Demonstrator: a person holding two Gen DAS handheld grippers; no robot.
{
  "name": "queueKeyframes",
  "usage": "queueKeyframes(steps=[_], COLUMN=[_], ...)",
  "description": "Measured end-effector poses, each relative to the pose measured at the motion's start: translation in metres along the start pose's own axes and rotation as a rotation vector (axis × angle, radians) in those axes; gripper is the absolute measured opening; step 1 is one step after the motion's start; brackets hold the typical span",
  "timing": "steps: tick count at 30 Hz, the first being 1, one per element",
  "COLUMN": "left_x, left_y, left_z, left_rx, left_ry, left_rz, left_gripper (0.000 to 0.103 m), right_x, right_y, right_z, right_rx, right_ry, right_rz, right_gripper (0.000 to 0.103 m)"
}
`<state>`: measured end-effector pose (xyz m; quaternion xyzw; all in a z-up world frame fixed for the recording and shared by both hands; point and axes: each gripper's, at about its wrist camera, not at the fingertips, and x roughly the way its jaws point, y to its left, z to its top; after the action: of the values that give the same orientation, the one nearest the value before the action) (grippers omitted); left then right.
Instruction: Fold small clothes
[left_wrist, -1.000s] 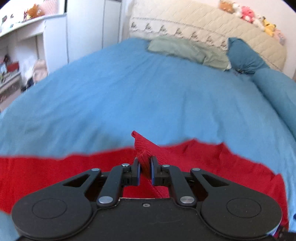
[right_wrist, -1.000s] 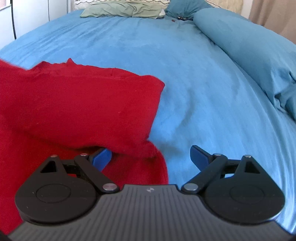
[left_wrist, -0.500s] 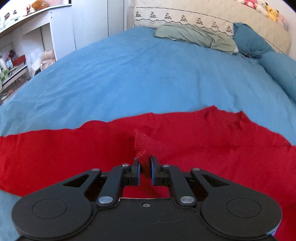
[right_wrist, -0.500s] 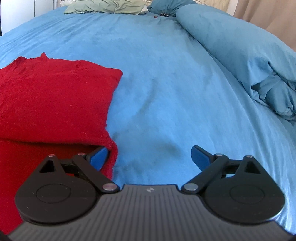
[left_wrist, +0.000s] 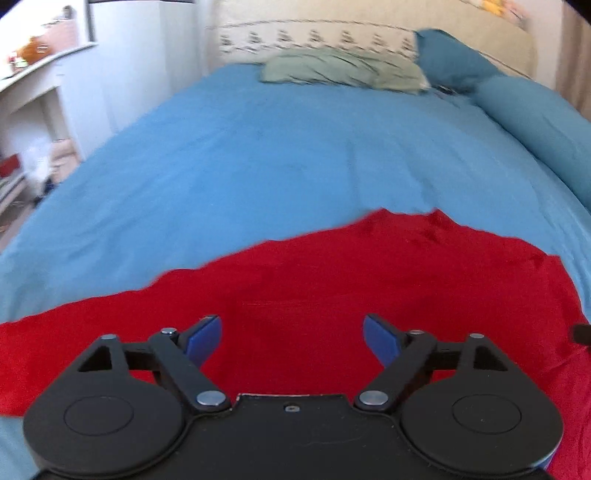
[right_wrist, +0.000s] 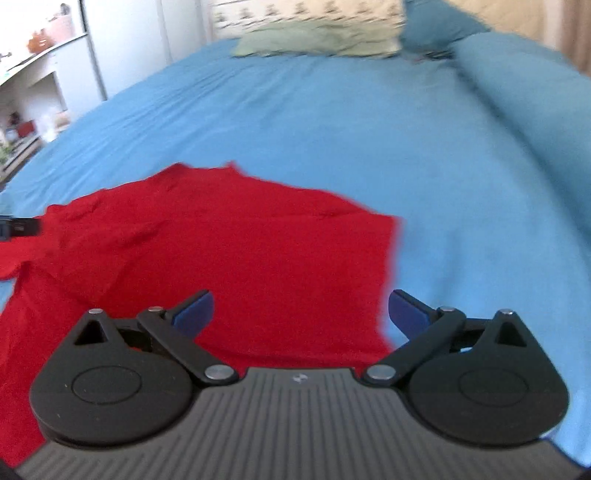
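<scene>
Garment: a red knit garment lay spread flat on the near part of the bed, its far edge ragged in outline; in the right wrist view it filled the near left, with its right edge ending short of the bare sheet.
Fold: in the right wrist view a layer of the red cloth lay doubled over the rest, with creases running across its left half.
Left gripper: the left gripper hung over the red cloth with its fingers spread wide; they had just been opening, and nothing was pinched between them, only flat cloth showing beneath the gap.
Right gripper: the right gripper stood with its fingers wide apart, gripping nothing; the garment's right edge passed under the gap, the left finger over red cloth and the right finger over blue sheet.
Bed: a blue sheet covered it, bare from the garment to the far end.
Far end: a pale green pillow lay against a cream headboard, with a dark teal pillow to its right.
Right side: a rolled blue duvet ran along the bed's right edge.
Left side: white shelves stood beside the bed, their contents too blurred to name.
</scene>
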<state>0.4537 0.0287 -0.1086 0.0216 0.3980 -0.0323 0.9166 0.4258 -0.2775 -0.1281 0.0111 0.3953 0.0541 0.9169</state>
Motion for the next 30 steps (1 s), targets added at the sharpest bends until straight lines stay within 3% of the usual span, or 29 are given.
queueKeyframes(steps=[4,7,17,21,26,28,30], left_x=[0.030,0.041,0.035,0.005,-0.066,-0.097,-0.123], left_y=[-0.009,-0.012,-0.012,-0.004,0.027,0.048,0.071], left_z=[-0.013,-0.022,-0.026,-0.018,-0.003,0.001,0.001], left_rx=[-0.003,-0.010,-0.009,-0.047,-0.119,-0.164,-0.217], left_ry=[0.039,0.086,0.108,0.042,-0.051,-0.074,-0.095], left_rz=[-0.048,-0.050,-0.041,-0.031,-0.005,0.001,0.020], left_gripper=[0.087,0.087,0.087,0.087,0.092,0.102,0.103], right_x=[0.038,0.033,0.029,0.000,-0.061,-0.079,-0.087], right_y=[-0.019,-0.033,-0.025,-0.013,0.022,0.043,0.064], right_z=[-0.019,-0.031,-0.024,-0.010,0.023,0.036,0.044], right_rx=[0.085,0.112,0.069,0.095,0.083,0.065,0.052], right_ry=[0.088,0.059,0.094,0.020,-0.068,-0.054,-0.010], right_rz=[-0.024,0.025,-0.016,0.003,0.015,0.038,0.066], right_gripper=[0.103,0.103,0.103,0.103,0.103,0.103,0.103])
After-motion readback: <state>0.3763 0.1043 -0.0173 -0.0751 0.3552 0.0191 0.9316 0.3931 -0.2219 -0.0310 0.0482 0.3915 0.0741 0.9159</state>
